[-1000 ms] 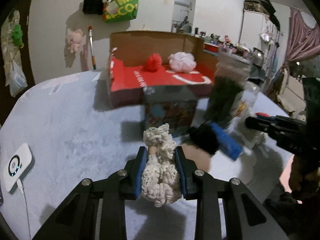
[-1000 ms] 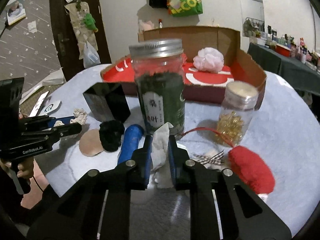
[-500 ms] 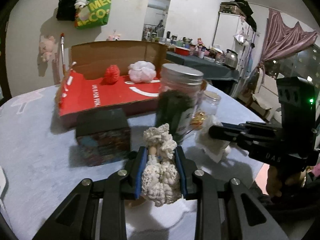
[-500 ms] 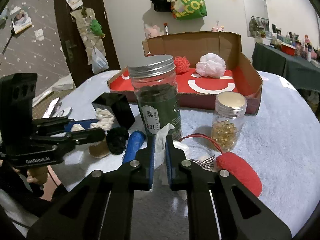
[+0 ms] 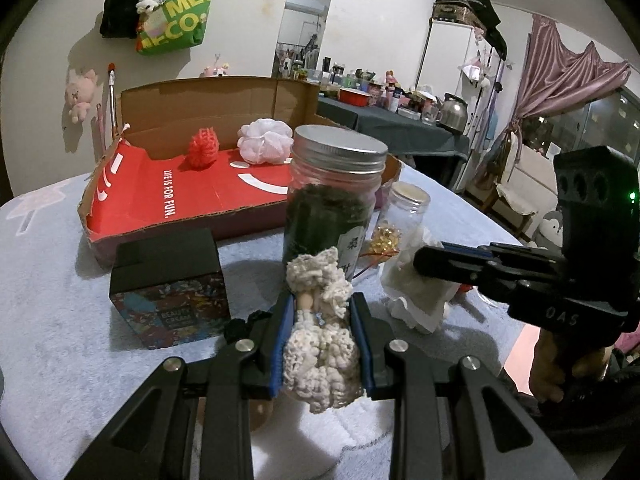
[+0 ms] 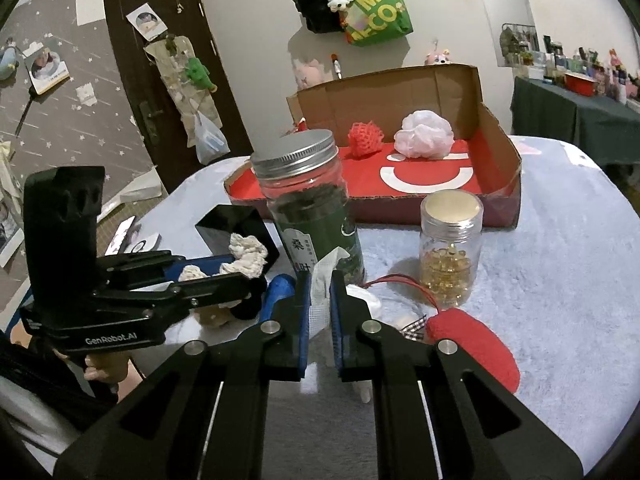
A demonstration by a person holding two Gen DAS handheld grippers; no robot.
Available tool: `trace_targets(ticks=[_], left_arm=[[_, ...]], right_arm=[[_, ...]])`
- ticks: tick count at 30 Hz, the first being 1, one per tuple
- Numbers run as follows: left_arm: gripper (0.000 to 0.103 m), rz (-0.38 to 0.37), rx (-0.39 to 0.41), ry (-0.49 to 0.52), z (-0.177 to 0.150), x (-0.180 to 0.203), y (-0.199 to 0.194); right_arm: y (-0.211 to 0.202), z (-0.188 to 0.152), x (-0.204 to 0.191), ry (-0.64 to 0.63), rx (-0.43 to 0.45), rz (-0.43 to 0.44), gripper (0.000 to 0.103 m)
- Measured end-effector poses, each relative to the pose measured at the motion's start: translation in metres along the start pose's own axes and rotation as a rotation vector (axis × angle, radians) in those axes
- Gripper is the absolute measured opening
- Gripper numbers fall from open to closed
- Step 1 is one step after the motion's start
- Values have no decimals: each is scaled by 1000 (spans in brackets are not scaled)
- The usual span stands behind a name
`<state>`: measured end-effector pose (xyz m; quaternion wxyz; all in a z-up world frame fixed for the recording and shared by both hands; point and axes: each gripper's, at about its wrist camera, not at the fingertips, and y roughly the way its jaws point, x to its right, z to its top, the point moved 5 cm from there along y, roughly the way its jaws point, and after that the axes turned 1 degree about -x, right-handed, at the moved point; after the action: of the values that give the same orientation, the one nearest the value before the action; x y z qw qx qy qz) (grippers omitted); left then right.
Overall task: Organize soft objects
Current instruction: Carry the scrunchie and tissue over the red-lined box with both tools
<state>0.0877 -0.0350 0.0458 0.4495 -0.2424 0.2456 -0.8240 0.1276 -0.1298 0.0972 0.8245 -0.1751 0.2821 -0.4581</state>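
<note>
L tongs point(image 5: 320, 332) squeeze a knitted cream toy point(image 5: 318, 344); R tongs point(image 6: 320, 304) pinch a white tissue point(image 6: 320, 288). Both are lifted over the table, near the jars. I think it's the carry step. Next: move both over the tea jar point(image 6: 312, 212) w/o bumping it, drop them in the red box point(image 5: 192, 196) by the red ball point(image 5: 203, 147) & pink puff point(image 5: 264, 141). Words: "LIFE IS FOR FUN.", "GenRobot.AI", "BEAUTY CREAM".

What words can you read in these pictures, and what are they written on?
"LIFE IS FOR FUN." on the red cardboard box.
"BEAUTY CREAM" on the black gift box, small and faint.
"GenRobot.AI" on the left gripper.
"MEC" over "ECO:", partly hidden, on the green tote bag.
Chinese characters on the dark-filled glass jar; too small to read surely.
</note>
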Motion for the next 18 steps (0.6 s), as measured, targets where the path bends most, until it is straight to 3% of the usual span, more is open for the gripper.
trace_targets(ticks=[9,18], left_arm=[[30,1,-6,2,-1,1,2],[30,4,-17,-5,-4,-3,4]], right_arm=[[-3,3,11,56,6,38,8],[-1,-2,21,65,-13,-4,9]])
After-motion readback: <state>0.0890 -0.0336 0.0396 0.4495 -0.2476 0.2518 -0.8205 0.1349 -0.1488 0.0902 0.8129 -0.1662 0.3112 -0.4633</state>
